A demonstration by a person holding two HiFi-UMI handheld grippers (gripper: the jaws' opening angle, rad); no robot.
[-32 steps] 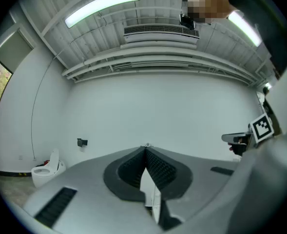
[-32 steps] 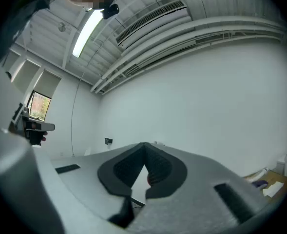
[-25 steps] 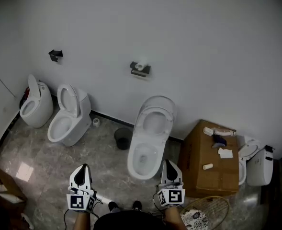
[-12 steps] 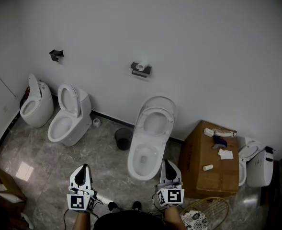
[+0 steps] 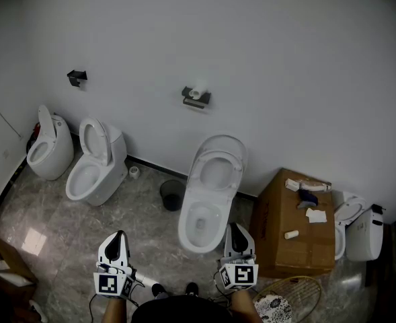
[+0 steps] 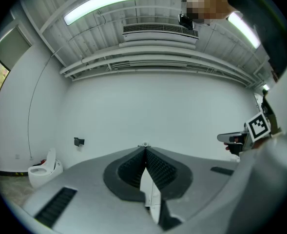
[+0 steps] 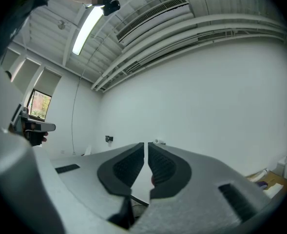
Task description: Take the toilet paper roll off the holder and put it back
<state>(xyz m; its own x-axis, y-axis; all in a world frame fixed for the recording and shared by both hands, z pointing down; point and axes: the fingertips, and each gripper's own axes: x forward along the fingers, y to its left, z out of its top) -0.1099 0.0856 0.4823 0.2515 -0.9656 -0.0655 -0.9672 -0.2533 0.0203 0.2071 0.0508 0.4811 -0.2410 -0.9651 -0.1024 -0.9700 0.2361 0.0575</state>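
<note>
**White roll on its wall holder, both claws shut and far short of it**

Nearest the person, the left claw [image 5: 120,236] and the right claw [image 5: 236,229] are held side by side at the bottom of the head view, pointing roughly level toward the far wall. In each claw's own view the ribbed pads lie together with nothing between them, so both are closed and empty.

Beyond them stretches the marbled floor [image 5: 63,227]. An open toilet [image 5: 208,194] stands straight ahead, with a small dark waste bin [image 5: 172,195] to its left and a cardboard box [image 5: 285,234] to its right.

Farthest off, on the white wall [image 5: 285,59], the toilet paper roll [image 5: 198,91] sits on the dark holder [image 5: 196,100], above and slightly left of that toilet. A second, bare bracket [image 5: 76,77] hangs further left.

By my reading, the task has not begun: this is the approach stage, with the roll well apart from both claws. The next move calls for stepping forward around the toilet, raising one claw to the holder's height and opening it wide enough to span the roll before lifting it free.
</note>
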